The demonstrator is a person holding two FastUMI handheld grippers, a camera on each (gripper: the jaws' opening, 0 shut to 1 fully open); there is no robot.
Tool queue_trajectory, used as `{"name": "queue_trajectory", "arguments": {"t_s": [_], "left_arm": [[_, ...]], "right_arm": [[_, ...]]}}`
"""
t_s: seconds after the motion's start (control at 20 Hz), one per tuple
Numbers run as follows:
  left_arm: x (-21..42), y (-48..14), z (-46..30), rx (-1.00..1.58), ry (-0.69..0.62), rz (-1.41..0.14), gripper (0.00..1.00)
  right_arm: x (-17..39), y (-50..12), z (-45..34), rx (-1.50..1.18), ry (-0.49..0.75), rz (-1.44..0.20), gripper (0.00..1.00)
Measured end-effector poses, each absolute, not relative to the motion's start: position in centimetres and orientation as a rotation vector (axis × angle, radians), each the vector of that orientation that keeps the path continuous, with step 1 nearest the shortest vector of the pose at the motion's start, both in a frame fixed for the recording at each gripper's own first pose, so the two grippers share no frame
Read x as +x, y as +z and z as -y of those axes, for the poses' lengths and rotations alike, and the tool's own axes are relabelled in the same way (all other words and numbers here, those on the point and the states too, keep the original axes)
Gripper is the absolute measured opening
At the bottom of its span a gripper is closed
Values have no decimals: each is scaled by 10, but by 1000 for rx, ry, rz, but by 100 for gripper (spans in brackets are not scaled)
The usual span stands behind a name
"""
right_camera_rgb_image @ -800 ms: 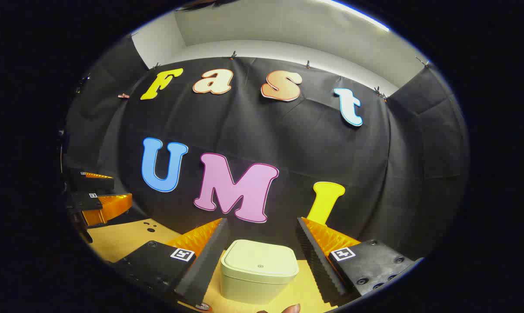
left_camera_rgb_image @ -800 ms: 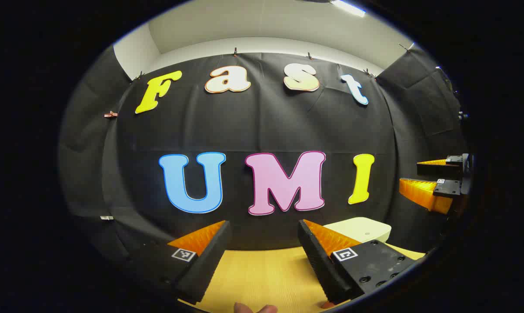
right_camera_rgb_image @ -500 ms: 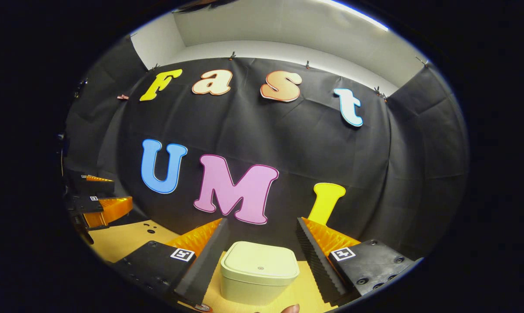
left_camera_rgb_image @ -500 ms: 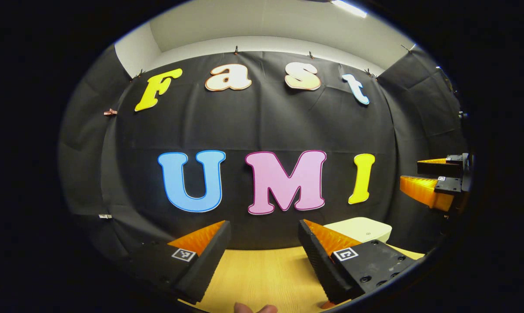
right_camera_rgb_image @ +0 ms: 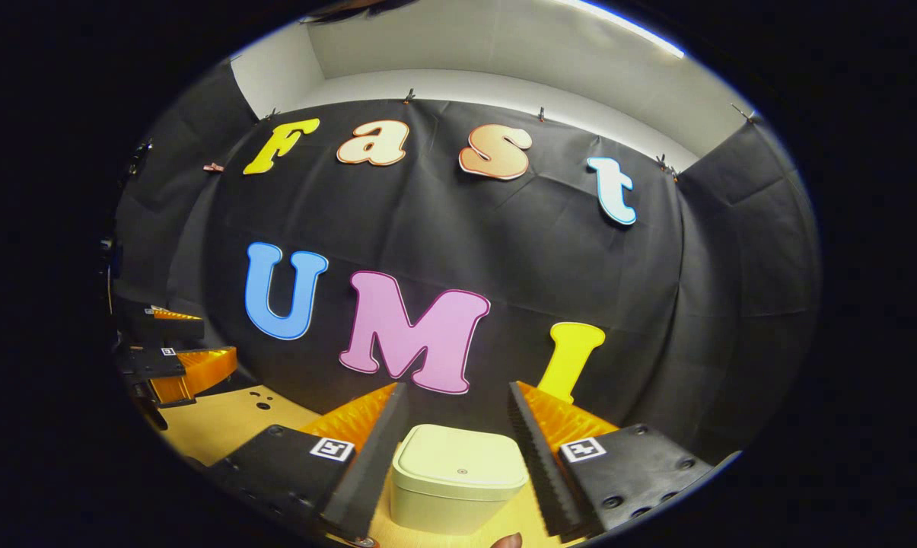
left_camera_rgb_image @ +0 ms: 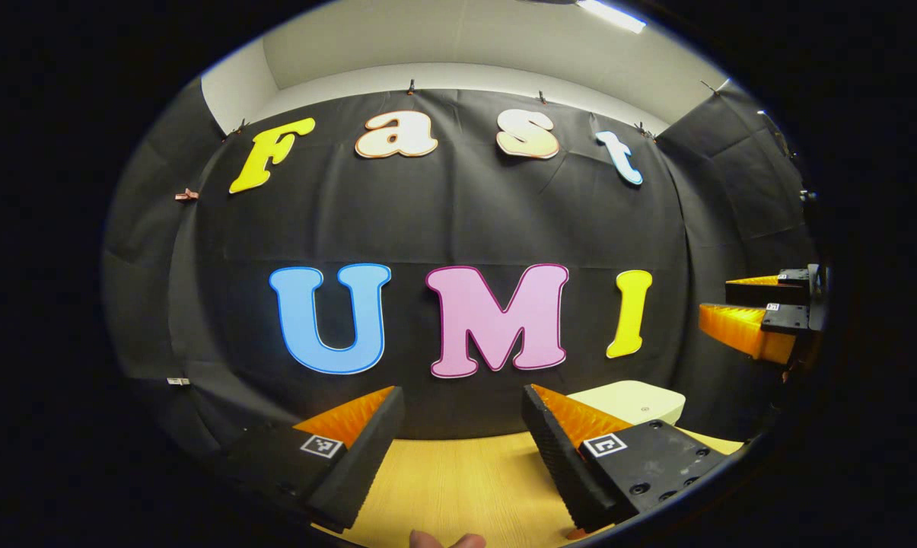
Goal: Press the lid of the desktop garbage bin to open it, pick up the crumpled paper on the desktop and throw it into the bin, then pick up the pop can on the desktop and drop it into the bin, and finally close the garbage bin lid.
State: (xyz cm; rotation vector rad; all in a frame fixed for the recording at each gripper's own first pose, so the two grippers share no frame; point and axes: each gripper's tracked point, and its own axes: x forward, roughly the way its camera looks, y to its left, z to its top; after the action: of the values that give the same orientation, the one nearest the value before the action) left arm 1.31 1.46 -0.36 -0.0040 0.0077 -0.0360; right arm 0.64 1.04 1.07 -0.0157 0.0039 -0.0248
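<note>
Pale cream rounded-square plastic desktop bin, lid down flat with a small round dot at its centre, stands on the light wooden desktop near the black cloth back wall. In the right gripper view it sits framed between the right gripper's two fingers, which are spread wide and empty; gaps show on both sides, so no contact, and whether the tips are level with the bin or short of it I cannot tell. A fingertip of the person shows at the bottom edge. In the left gripper view the same bin shows toward the desktop's right side, partly hidden behind that gripper's own right finger. Left gripper is held above bare desktop, fingers apart, nothing between them; a fingertip shows at the bottom edge here too. Each gripper shows far off in the other's view: the right one at the right edge, the left one at the left edge over the desktop's left part, both with fingers parted. A few small dark holes dot the desktop near the left gripper. White wall and ceiling with a light strip above the cloth.
</note>
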Motion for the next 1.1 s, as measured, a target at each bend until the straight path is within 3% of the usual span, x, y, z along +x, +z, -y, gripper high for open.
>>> {"name": "queue_trajectory", "arguments": {"t_s": [0.3,0.35,0.7,1.05,1.1], "left_arm": [[13,-2,-25,-3,-49,7,99],[12,-1,-27,-3,-51,7,99],[7,-7,-42,-25,-74,7,99],[2,-12,-49,-40,-81,0,99],[2,-13,-49,-44,-79,0,99]], "right_arm": [[10,-4,-19,71,-12,-99,11],[8,-4,-22,86,3,-115,5],[34,-4,-6,143,16,-202,5],[68,-61,15,175,27,-446,9],[72,-70,17,183,28,-474,5]]}}
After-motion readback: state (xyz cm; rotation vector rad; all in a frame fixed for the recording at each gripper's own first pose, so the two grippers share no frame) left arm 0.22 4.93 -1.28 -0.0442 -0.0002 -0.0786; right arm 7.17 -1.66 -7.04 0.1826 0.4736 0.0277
